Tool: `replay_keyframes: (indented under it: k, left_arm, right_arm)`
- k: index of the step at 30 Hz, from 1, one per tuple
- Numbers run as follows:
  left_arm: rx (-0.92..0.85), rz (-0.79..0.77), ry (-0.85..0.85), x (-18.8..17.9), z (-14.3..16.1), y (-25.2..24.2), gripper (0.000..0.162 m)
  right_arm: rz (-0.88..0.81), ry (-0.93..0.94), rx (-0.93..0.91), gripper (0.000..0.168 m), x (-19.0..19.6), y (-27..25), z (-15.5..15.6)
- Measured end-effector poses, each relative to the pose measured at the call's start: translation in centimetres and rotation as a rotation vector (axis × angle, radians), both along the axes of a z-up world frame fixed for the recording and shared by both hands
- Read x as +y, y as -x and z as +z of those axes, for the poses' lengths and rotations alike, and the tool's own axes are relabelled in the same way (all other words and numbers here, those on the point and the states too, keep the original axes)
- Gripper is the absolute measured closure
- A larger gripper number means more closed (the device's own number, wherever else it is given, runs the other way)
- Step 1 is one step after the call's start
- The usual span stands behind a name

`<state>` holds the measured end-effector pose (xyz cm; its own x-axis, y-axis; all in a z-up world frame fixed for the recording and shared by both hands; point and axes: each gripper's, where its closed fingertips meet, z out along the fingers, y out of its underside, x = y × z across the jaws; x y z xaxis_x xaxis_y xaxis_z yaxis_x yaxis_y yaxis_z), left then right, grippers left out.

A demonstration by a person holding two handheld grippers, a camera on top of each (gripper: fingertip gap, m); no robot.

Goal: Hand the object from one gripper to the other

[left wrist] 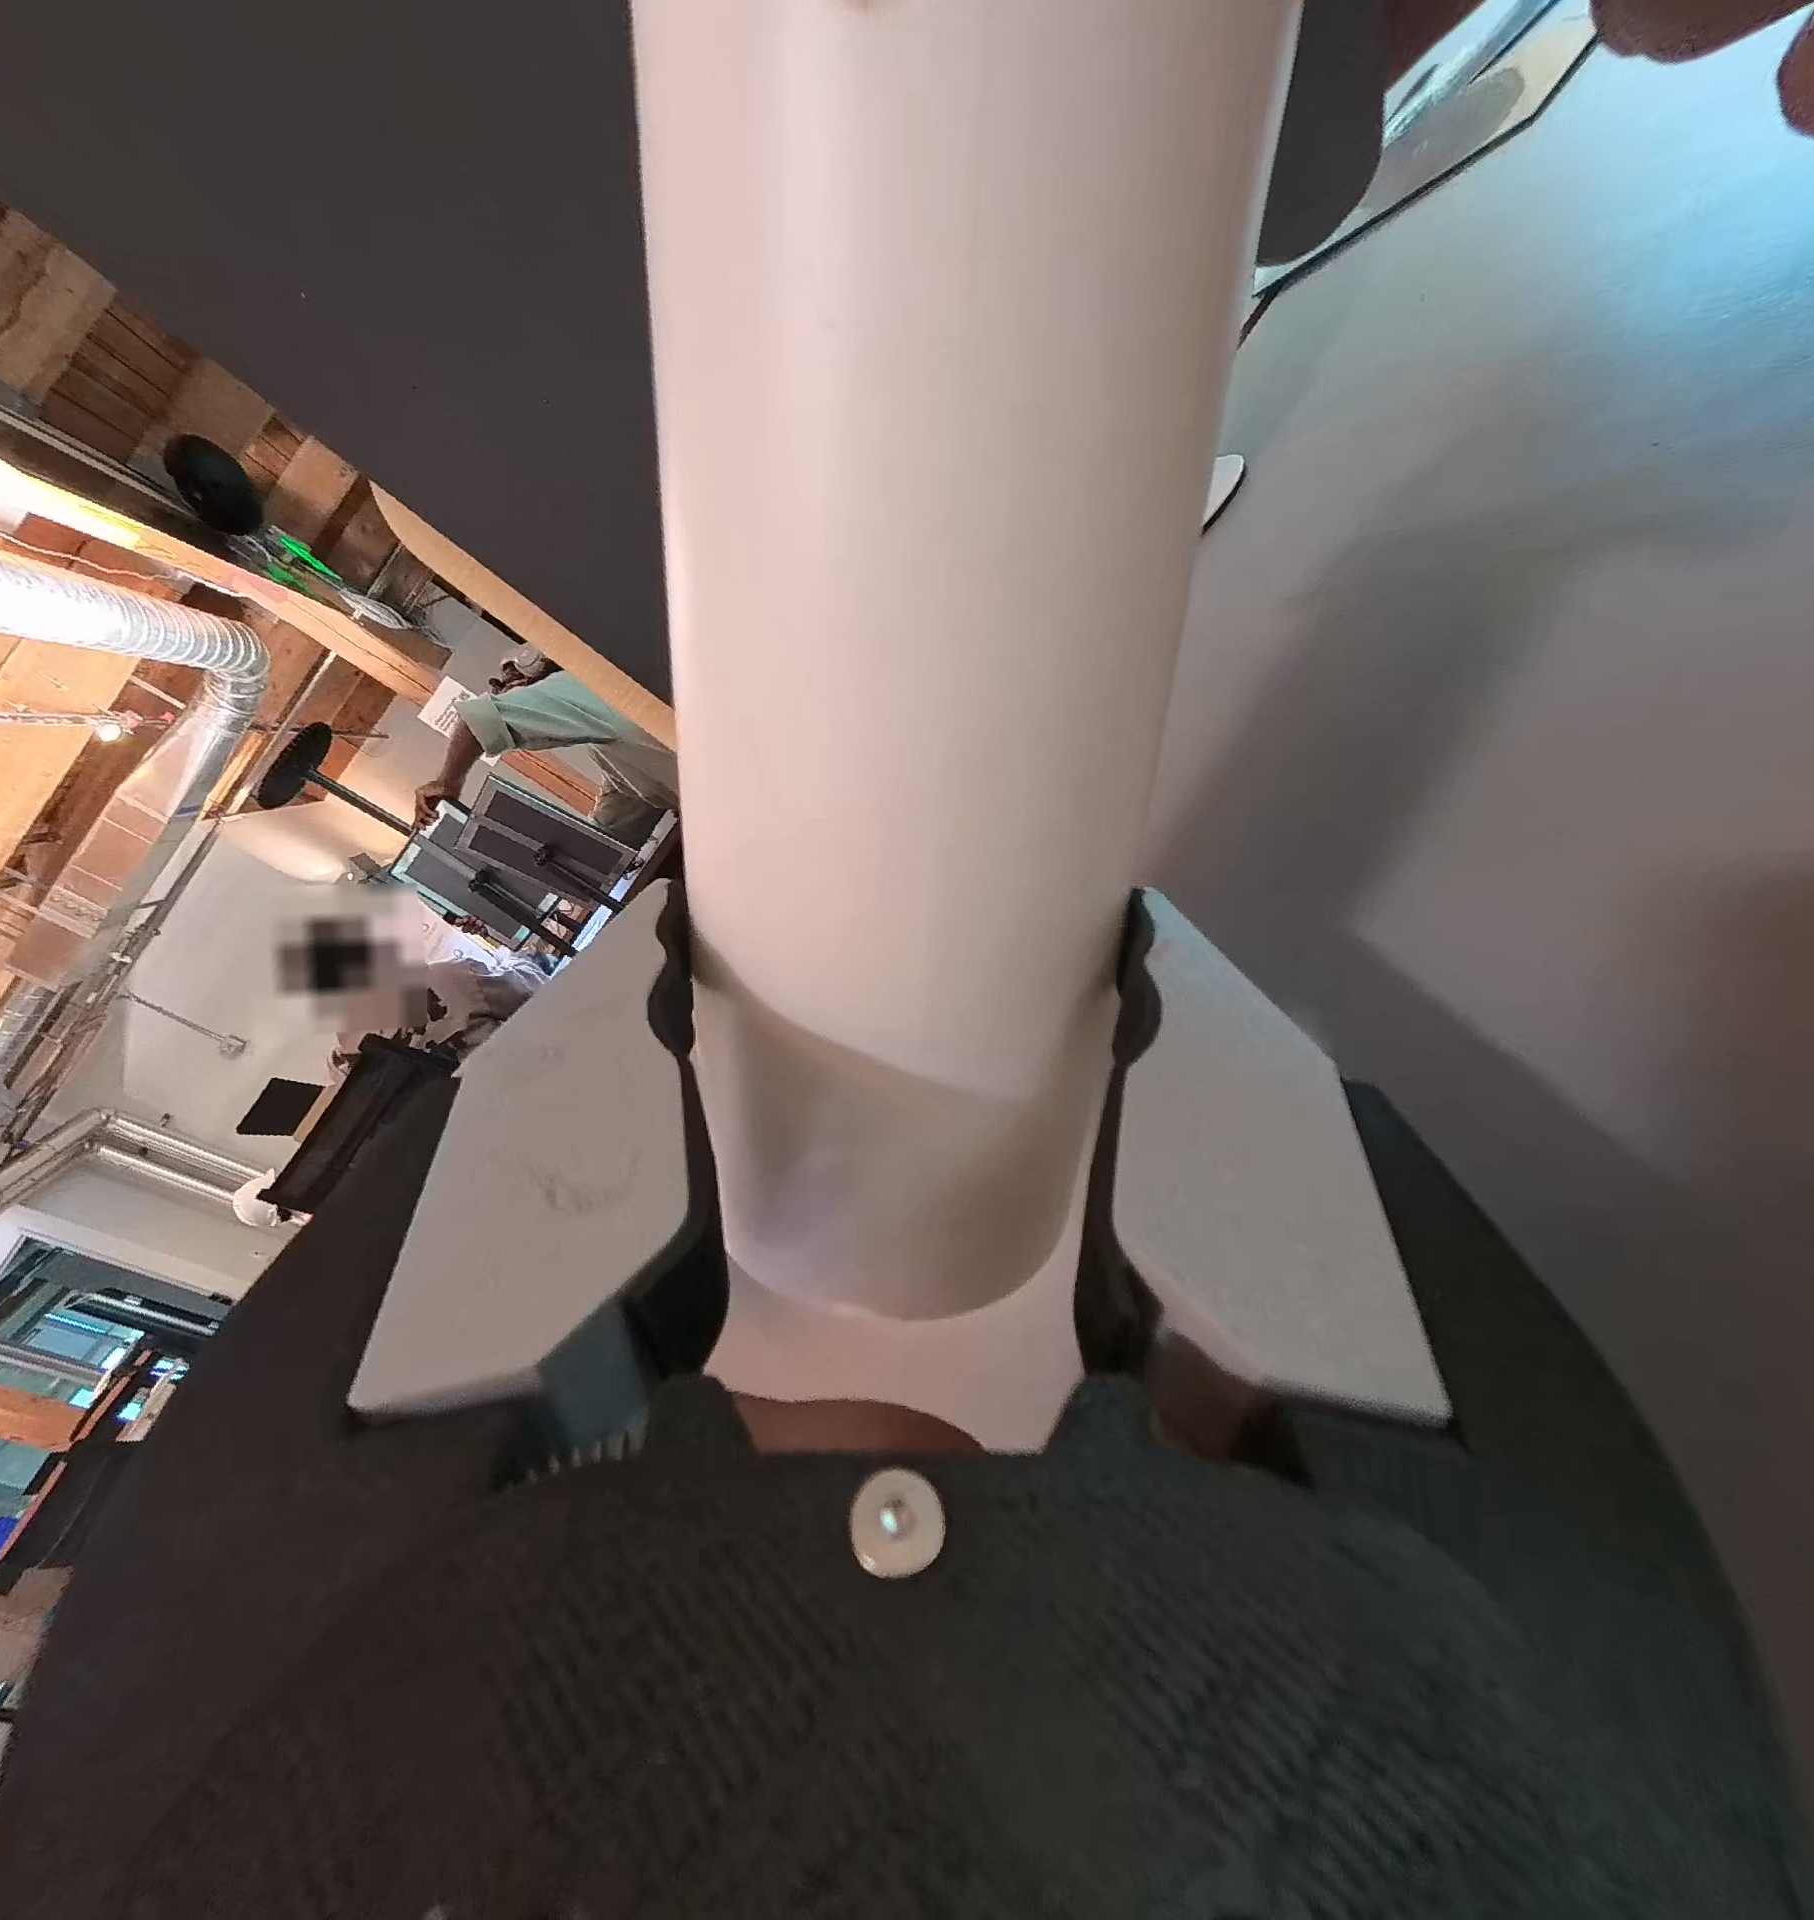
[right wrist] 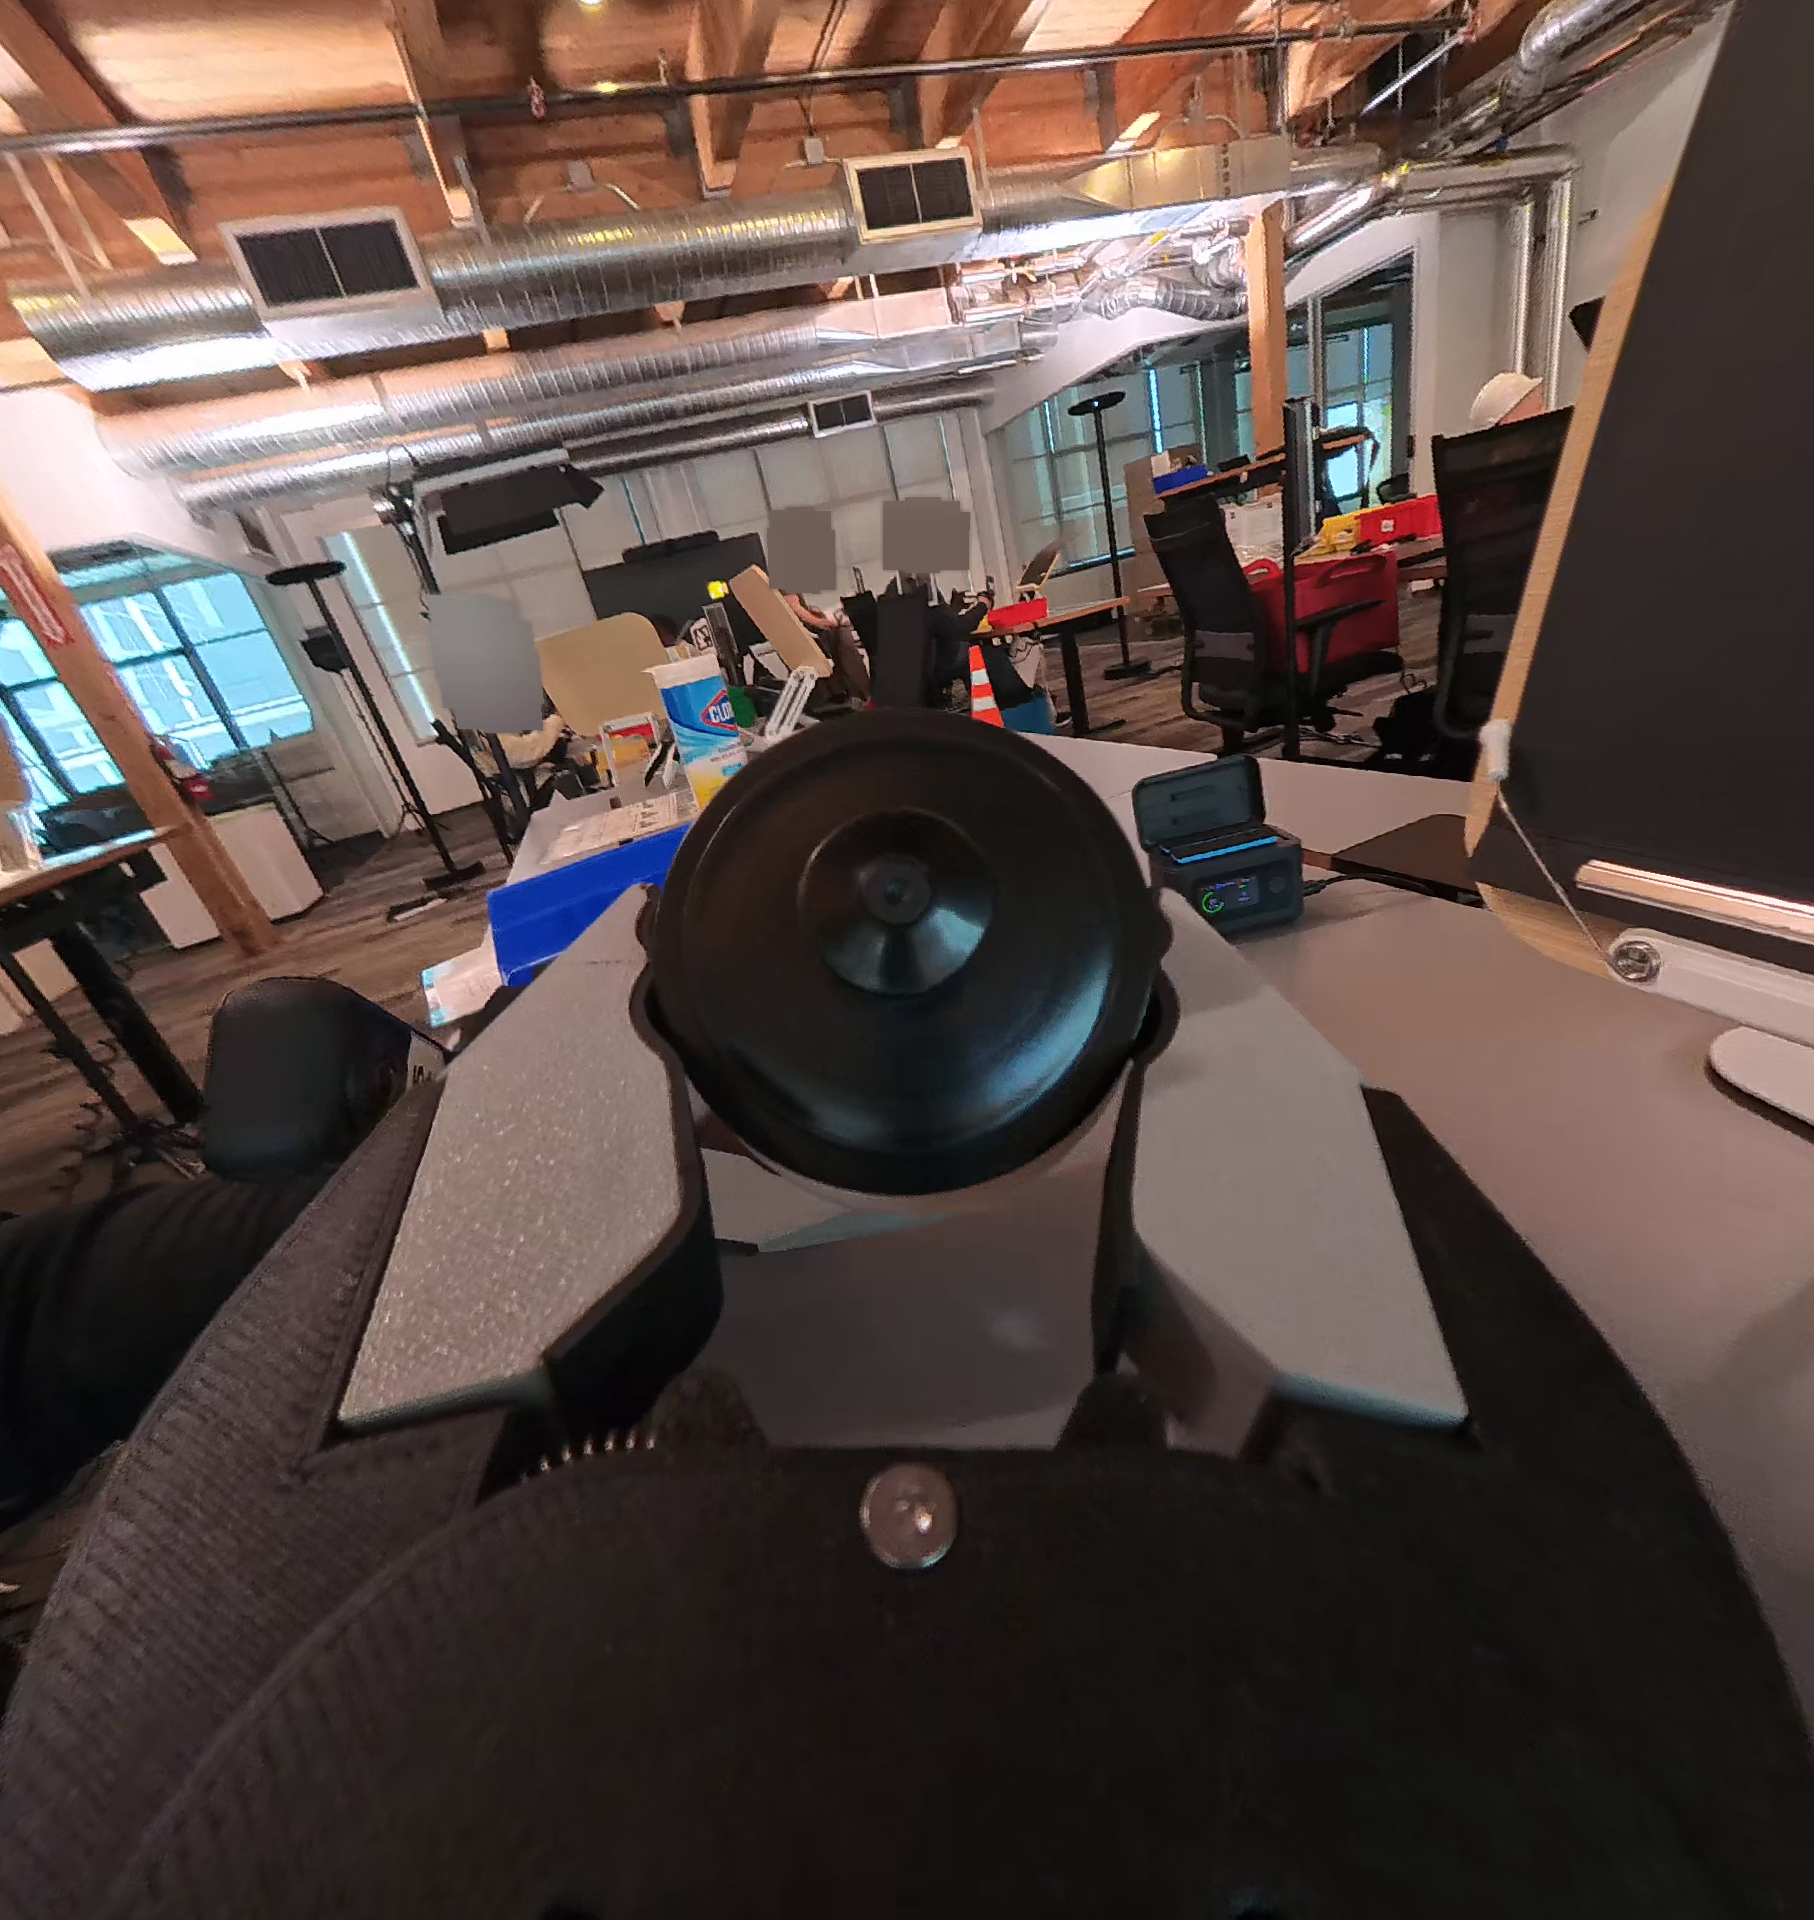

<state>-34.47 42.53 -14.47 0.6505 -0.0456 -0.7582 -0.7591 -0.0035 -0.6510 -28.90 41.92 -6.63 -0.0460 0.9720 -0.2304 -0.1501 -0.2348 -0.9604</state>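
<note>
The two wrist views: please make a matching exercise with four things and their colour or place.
Things:
1. bottle body
2. bottle cap
3. blue bin
4. charger box

Descriptions:
A. black, between the fingers in the right wrist view
B. on the table, right of the cap
C. white, between the fingers in the left wrist view
D. left of the cap, behind the fingers

Pairs: 1-C, 2-A, 3-D, 4-B

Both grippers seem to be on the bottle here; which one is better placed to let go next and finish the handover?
Hard to say. Left gripper clamps the white bottle body; right gripper clamps beside its black cap. Both look secure; probably right keeps it, since its cap-end grip looks centred.
</note>
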Motion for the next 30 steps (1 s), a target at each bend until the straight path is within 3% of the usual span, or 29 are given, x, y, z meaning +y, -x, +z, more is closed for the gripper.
replay_keyframes:
  k: [17, 30]
  left_arm:
    - [0.027, 0.007, -0.055, -0.2, 1.0, 0.1, 0.081]
    - [-0.020, -0.089, -0.053, -0.6, 1.1, -1.6, 0.081]
  right_arm:
    - [0.045, 0.067, 0.056, 0.080, 0.0, 0.0, 0.5]
    - [0.080, 0.099, 0.022, 0.071, -0.5, 0.9, -0.4]
